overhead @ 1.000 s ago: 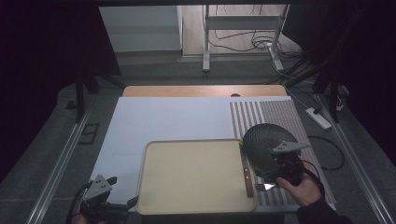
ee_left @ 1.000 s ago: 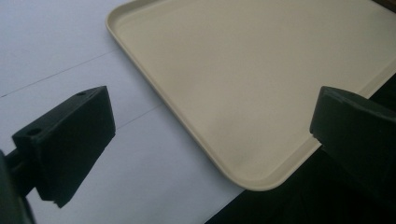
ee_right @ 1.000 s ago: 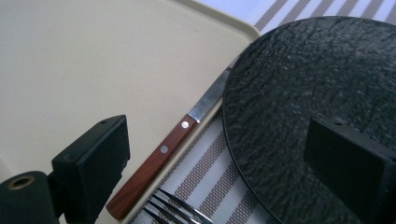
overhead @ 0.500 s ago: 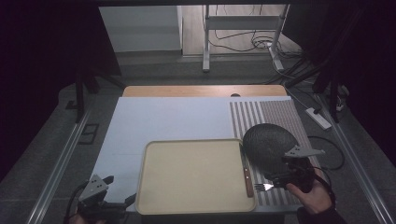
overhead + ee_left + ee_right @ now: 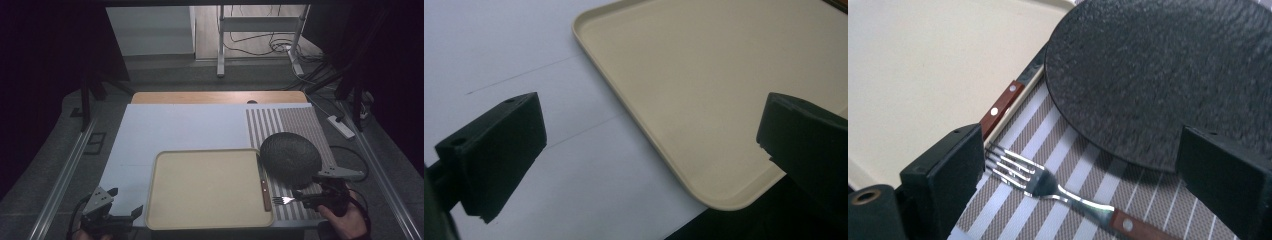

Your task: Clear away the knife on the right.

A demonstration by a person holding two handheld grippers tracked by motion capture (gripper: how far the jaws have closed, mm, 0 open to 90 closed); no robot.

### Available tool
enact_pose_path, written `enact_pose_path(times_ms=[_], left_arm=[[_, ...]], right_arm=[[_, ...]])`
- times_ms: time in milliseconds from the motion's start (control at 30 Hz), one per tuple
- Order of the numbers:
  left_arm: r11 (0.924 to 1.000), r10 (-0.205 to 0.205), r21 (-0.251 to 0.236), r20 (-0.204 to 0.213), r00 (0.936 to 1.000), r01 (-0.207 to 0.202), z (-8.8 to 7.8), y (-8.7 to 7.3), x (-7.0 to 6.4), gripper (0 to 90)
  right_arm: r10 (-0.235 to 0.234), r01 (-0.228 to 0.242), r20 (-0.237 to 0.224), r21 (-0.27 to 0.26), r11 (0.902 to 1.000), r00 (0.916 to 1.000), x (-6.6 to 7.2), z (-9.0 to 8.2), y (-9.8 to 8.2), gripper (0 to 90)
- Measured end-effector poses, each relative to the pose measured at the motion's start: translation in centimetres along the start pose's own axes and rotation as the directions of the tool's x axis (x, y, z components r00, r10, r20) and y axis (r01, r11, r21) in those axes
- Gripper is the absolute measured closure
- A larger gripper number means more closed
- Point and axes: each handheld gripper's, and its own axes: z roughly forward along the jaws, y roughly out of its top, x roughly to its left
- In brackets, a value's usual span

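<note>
A beige tray lies on the white table top near the front edge. A wood-handled knife rests along the tray's right rim. A dark round plate sits on the striped mat. A fork lies on the mat in front of the plate, tines toward the tray. My right gripper is open, its jaws wide on either side of the fork without touching it. My left gripper is open at the tray's near left corner, holding nothing.
The knife and plate lie just beyond the fork. White table surface stretches left of and behind the tray. The table's front edge runs close under both grippers. Cables and a stand's legs are on the floor beyond the table.
My right gripper has drawn back from over the plate toward the near right edge. The fork stays on the mat. The left gripper has barely shifted.
</note>
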Motion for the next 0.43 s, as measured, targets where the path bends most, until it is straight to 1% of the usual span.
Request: enact_pose_path(times_ms=[33, 167, 300, 333, 433], left_arm=[[1.0000, -0.003, 0.001, 0.001, 1.0000, 0.003, 0.01, 0.00, 0.03, 0.0], [0.9999, -0.006, 0.009, 0.002, 1.0000, 0.006, 0.09, 0.02, 0.07, 0.0], [0.9998, 0.001, 0.018, 0.000, 1.0000, -0.001, 0.17, 0.06, 0.00, 0.0], [0.9998, 0.003, 0.020, 0.000, 1.0000, -0.003, 0.20, 0.07, -0.01, 0.0], [0.9998, 0.003, 0.019, 0.002, 1.0000, -0.003, 0.21, 0.13, -0.03, 0.0]], right_arm=[[0.019, -0.019, 0.005, -0.005, 0.9998, 0.9998, -0.24, -0.31, -0.36, 5.9], [0.036, -0.036, 0.010, -0.020, 0.9992, 0.9993, -0.49, -0.80, -0.78, 6.1], [0.046, -0.046, 0.014, -0.003, 0.9989, 0.9988, -0.70, -0.95, -1.30, 6.2], [0.050, -0.050, 0.012, -0.013, 0.9987, 0.9987, -0.72, -1.03, -1.31, 6.2], [0.049, -0.049, 0.013, -0.008, 0.9988, 0.9987, -0.75, -1.00, -1.35, 6.4]])
